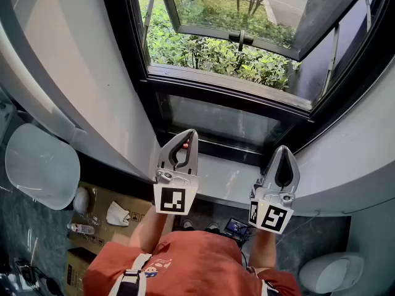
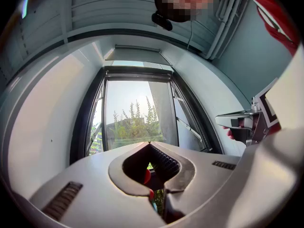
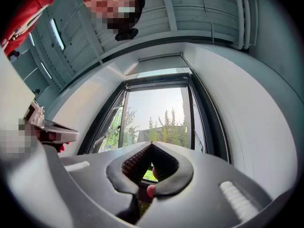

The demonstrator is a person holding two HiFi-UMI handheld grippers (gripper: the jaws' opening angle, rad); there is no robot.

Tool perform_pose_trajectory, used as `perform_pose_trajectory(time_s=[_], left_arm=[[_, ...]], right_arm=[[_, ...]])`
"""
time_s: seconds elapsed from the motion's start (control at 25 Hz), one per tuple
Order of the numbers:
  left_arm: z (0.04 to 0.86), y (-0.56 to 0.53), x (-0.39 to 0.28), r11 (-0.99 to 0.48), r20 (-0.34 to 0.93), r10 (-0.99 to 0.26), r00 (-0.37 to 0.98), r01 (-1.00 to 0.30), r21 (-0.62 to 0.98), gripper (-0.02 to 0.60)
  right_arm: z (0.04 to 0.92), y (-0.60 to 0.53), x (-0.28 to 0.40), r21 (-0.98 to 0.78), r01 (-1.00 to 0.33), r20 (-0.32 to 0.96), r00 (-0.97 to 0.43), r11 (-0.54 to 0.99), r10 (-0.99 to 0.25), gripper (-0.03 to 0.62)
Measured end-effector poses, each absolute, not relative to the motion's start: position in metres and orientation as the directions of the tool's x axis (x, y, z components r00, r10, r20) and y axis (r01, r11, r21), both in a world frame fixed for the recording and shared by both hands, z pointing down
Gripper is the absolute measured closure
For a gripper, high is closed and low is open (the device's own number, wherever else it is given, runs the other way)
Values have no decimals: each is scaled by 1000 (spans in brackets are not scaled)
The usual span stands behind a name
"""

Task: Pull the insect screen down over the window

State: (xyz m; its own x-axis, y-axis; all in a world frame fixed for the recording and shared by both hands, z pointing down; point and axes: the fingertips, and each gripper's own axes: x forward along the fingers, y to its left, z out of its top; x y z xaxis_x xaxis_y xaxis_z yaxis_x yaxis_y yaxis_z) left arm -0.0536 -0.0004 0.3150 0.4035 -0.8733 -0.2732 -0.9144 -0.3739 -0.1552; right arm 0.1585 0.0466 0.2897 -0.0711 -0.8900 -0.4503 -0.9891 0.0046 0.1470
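Note:
A tall black-framed window [image 1: 228,91] stands in front of me, its upper sash [image 1: 247,11] swung outward over green bushes. From the gripper views the glass opening [image 2: 135,113] [image 3: 159,113] looks bare. A pale bar [image 2: 137,75] [image 3: 159,80] lies across its top, and I cannot tell if that is the screen's rail. My left gripper [image 1: 188,132] [image 2: 149,144] is shut and empty, held over the sill below the lower pane. My right gripper [image 1: 282,148] [image 3: 151,144] is beside it, also shut and empty. Neither touches the window.
A pale sill [image 1: 228,180] runs under the window between deep white reveal walls [image 1: 74,73]. On the floor are a cardboard box [image 1: 99,217], a round white seat [image 1: 40,165] at the left and a white object [image 1: 327,271] at the lower right. A handle [image 1: 241,39] sits on the open sash.

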Motion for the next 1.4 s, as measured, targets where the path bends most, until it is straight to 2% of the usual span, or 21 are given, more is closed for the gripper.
perform_pose_trajectory(time_s=[0.6,0.8,1.04,1.4], left_arm=[[321,3,-15,-361,-251,-886,390,-920,-154,575],[325,10,-3,-313,-241,-903,356,-929,-198,575],[324,12,-6,-269,-241,-921,306,-947,-175,575],[323,-17,-4,-291,-267,-907,327,-942,-164,575]], right_arm=[[294,49,190,116,-992,-474,-95,45,-875,585],[301,53,209,89,-993,-466,-107,74,-878,585],[298,57,208,103,-986,-476,-163,129,-864,585],[300,31,221,114,-993,-463,-84,35,-882,585]])
